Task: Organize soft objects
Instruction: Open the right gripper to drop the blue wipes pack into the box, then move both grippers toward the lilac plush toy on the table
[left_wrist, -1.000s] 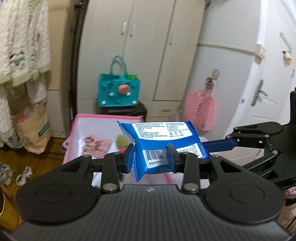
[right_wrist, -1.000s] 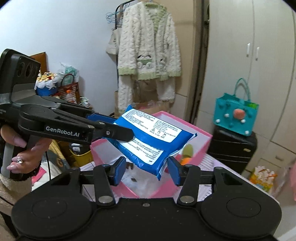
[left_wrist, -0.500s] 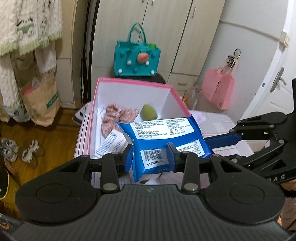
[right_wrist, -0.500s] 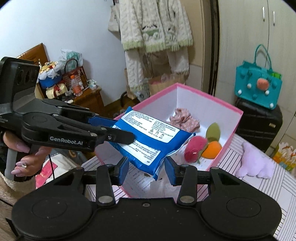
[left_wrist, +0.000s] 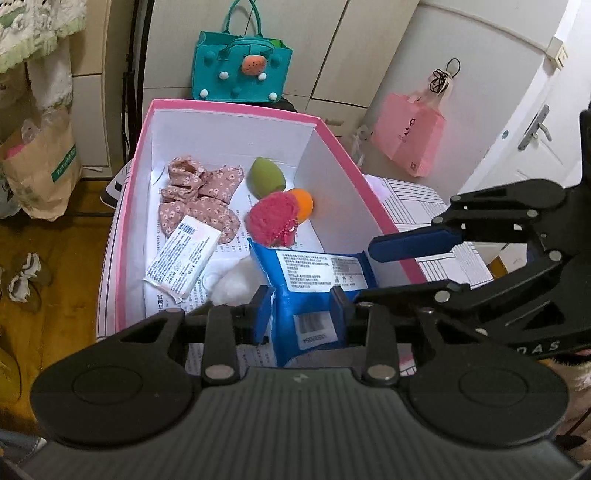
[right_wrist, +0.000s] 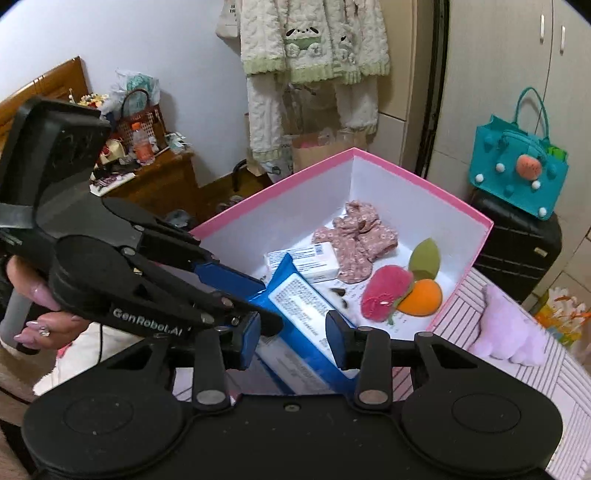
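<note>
A blue wipes pack (left_wrist: 317, 269) (right_wrist: 303, 299) hangs over the near end of the pink box (left_wrist: 236, 107) (right_wrist: 424, 177). My left gripper (left_wrist: 301, 310) (right_wrist: 271, 304) is shut on its barcode end. My right gripper (right_wrist: 293, 338) (left_wrist: 365, 273) grips the other end, its jaws still closing with the pack pressed between the pads. In the box lie floral fabric (left_wrist: 199, 195), a green sponge (left_wrist: 264, 177), an orange one (left_wrist: 303, 199), a red plush (left_wrist: 273, 221), a small white pack (left_wrist: 184, 258) and white fluff (left_wrist: 236, 284).
A purple plush (right_wrist: 509, 328) lies on the striped surface right of the box. Behind it a teal bag (right_wrist: 517, 166) sits on a black suitcase (right_wrist: 517, 240). A pink bag (left_wrist: 410, 136) hangs by the door; a paper bag (left_wrist: 40, 162) stands left. A hand (right_wrist: 37, 295) holds the left gripper.
Both grippers have come down and forward with the blue pack, from above the box's level to just over its near end. The right jaws have narrowed on the pack.
</note>
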